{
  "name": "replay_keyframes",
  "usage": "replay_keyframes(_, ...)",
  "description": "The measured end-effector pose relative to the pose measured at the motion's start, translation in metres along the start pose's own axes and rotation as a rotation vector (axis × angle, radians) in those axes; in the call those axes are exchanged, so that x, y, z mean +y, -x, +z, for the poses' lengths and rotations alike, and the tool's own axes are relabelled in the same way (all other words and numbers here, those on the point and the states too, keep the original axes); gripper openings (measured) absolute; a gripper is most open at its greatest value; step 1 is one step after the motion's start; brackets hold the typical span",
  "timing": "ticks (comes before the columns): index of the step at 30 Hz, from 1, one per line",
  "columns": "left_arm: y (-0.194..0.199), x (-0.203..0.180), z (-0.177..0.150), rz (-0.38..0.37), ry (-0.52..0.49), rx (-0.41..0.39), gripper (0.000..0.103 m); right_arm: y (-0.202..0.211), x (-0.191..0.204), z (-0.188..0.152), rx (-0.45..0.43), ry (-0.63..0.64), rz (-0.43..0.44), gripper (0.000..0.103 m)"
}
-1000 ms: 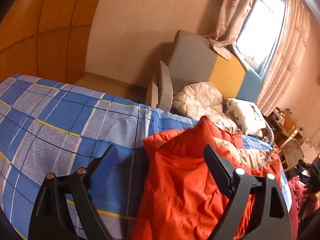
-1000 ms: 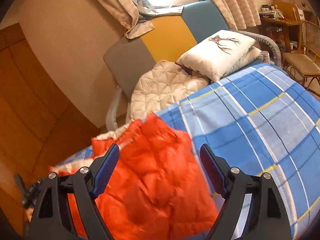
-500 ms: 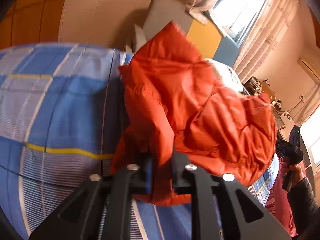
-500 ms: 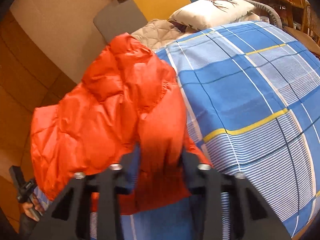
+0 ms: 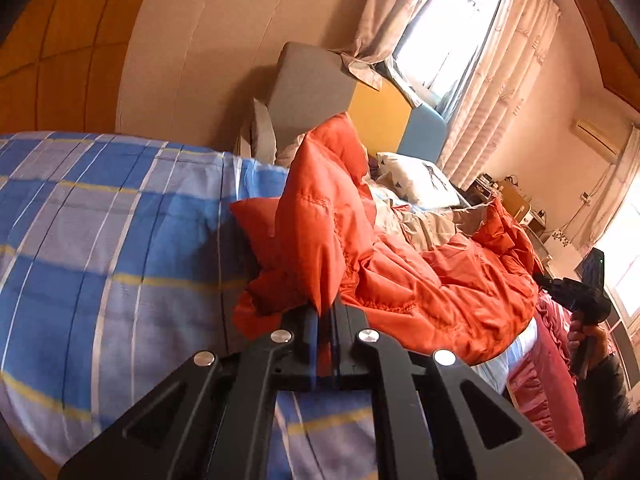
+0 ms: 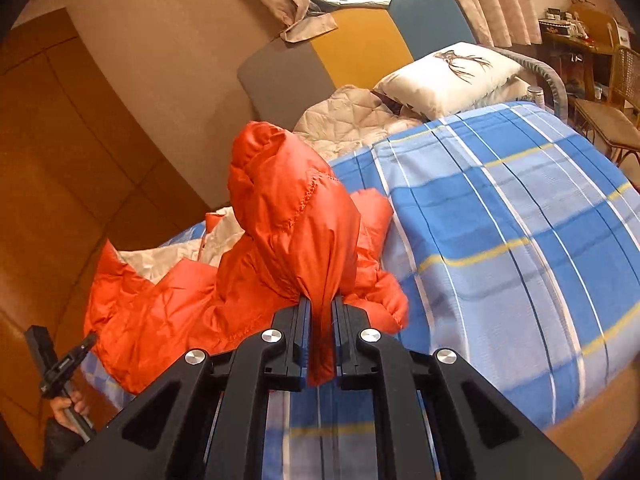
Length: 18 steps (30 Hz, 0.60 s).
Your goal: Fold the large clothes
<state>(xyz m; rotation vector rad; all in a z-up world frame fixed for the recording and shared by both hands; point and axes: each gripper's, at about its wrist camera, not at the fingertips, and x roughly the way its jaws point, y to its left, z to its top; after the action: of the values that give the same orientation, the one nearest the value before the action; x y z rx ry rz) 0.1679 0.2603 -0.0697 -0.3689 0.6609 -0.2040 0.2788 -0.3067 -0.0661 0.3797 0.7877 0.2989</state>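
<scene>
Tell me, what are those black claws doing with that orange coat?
A person is folding an orange jacket on a bed with a blue checked cover. Each hand holds a gripper. The left gripper and the right gripper both have their jaws shut on pinches of the jacket's fabric, lifting those parts up. The rest of it lies crumpled on the bed.

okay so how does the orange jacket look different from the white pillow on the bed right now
The orange jacket is crumpled and partly lifted, pinched by both the left gripper and the right gripper; the white pillow lies untouched by the headboard. The jacket is plain glossy orange with a pale lining, the pillow white with a dark printed motif. Both sit on the same bed.
</scene>
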Motion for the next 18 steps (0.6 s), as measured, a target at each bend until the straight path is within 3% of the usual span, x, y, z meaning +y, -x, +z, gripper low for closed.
replay_keyframes(4,0.012,-0.001,-0.028,0.030,0.002,0.046,0.007,0.016,-0.014,-0.031,0.049,-0.015,-0.035,0.008)
replay_keyframes(7,0.009,-0.003,-0.040,0.096,-0.021,0.067,0.023,0.012,-0.023,-0.046,0.085,-0.005,-0.100,0.017)
replay_keyframes(9,0.012,-0.005,-0.035,0.136,-0.028,0.029,0.047,0.010,-0.025,-0.045,0.070,-0.004,-0.151,0.045)
replay_keyframes(11,0.019,-0.010,-0.026,0.138,-0.036,-0.019,0.052,0.016,-0.019,-0.038,0.011,0.031,-0.229,0.062)
replay_keyframes(13,0.026,-0.017,-0.015,0.163,-0.059,-0.067,0.057,0.019,-0.007,-0.029,-0.035,0.079,-0.242,0.063)
replay_keyframes(14,0.027,-0.020,-0.011,0.139,-0.070,-0.072,0.059,0.019,0.001,-0.025,-0.052,0.112,-0.242,0.063)
replay_keyframes(18,0.009,-0.037,-0.003,0.085,-0.137,-0.037,0.059,-0.008,0.037,-0.015,-0.014,0.242,-0.207,0.063)
